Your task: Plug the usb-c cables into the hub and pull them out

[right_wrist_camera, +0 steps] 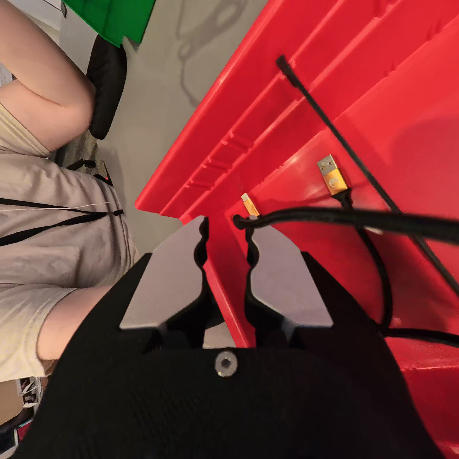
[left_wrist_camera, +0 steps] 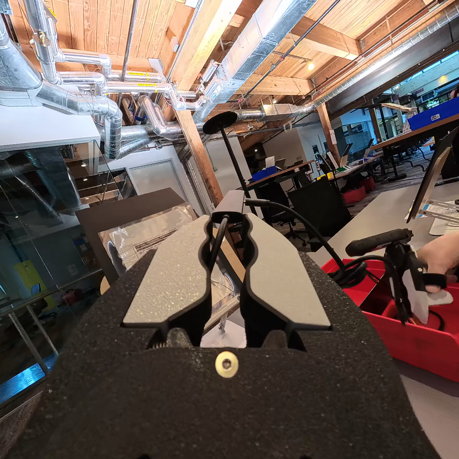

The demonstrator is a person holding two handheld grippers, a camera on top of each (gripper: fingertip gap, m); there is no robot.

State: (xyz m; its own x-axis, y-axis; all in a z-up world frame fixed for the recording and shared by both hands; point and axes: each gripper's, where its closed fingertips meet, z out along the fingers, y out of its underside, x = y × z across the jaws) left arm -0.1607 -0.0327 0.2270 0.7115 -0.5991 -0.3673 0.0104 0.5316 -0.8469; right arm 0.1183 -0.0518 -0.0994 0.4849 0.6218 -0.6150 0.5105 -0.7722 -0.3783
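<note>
Left gripper (left_wrist_camera: 228,218) clamps the near end of the hub (left_wrist_camera: 229,203), a dark slim bar held up in the air and pointing away from the tool. The hub's own lead (left_wrist_camera: 217,242) drops back between the fingers (left_wrist_camera: 173,268).

One black usb-c cable (left_wrist_camera: 298,223) is plugged into the hub's right side just past the fingertips; it arcs down and right into the red bin (left_wrist_camera: 409,342).

Right gripper (right_wrist_camera: 227,219) has its jaws apart, nothing held. It straddles the bin's red divider wall (right_wrist_camera: 223,260), tips right at a black cable (right_wrist_camera: 323,217) that crosses just ahead of the right finger.

A gold usb-c plug (right_wrist_camera: 250,205) lies just beyond the tips; a gold usb-a plug (right_wrist_camera: 331,175) sits further ahead and right, both on the bin floor (right_wrist_camera: 409,149).
</note>
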